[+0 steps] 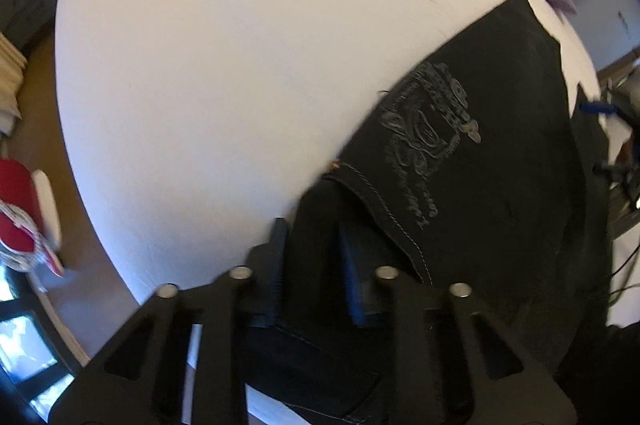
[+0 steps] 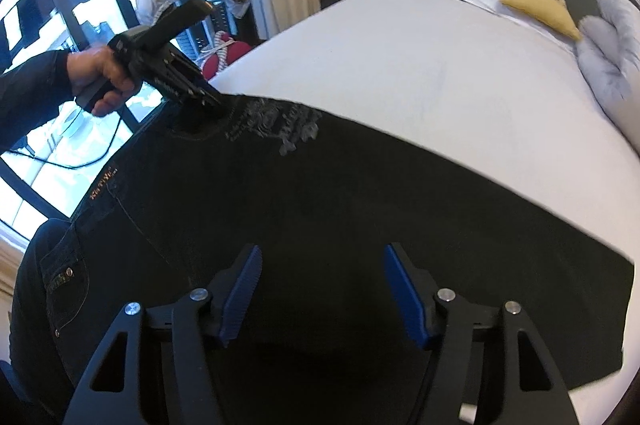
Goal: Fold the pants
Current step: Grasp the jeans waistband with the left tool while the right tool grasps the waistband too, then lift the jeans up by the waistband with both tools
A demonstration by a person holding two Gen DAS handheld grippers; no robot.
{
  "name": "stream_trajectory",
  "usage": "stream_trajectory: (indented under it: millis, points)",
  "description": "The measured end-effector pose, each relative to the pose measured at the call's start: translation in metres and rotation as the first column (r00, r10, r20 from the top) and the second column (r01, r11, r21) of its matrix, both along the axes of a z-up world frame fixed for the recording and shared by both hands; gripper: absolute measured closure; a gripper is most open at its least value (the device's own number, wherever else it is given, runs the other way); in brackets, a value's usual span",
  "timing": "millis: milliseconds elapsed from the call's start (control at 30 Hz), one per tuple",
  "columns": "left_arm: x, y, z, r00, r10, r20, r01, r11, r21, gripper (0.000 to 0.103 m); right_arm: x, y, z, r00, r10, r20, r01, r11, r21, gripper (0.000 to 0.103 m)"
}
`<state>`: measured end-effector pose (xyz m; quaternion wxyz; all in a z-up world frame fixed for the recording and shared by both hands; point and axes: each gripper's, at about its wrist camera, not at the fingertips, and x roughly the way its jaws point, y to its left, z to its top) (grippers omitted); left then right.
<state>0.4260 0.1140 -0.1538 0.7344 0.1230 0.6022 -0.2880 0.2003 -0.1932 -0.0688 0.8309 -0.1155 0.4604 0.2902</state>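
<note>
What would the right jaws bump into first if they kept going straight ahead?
Most likely the black pants, spread on the white bed. The right gripper points down at the dark cloth with open jaws and nothing between. How near it is, the picture cannot tell.

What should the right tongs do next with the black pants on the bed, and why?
Probably close the right tongs on the cloth below them. The left tongs already pinch the pants near the waistband edge, while the right ones hang open over flat fabric on the bed, gripping nothing. A fold likely needs both holds.
</note>
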Motion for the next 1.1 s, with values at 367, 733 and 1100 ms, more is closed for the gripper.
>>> stream_trajectory:
  millis: [367, 733, 1100]
  points:
    - [-0.104, -0.016, 0.067, 0.951, 0.007, 0.310, 0.003, 0.999, -0.033, 0.097, 0.067, 0.051, 0.022, 0.977, 0.212, 0.029, -0.206, 0.970, -0.127, 0.038]
    - [-0.153, -0.011, 0.077, 0.927, 0.009, 0.375, 0.008, 0.999, -0.044, 0.097, 0.107, 0.090, -0.011, 0.931, 0.353, -0.090, -0.364, 0.890, -0.274, 0.050]
    - [-0.135, -0.005, 0.077, 0.927, 0.028, 0.374, -0.007, 0.998, -0.057, 0.097, 0.113, 0.075, -0.014, 0.949, 0.280, -0.143, -0.304, 0.933, -0.192, 0.096]
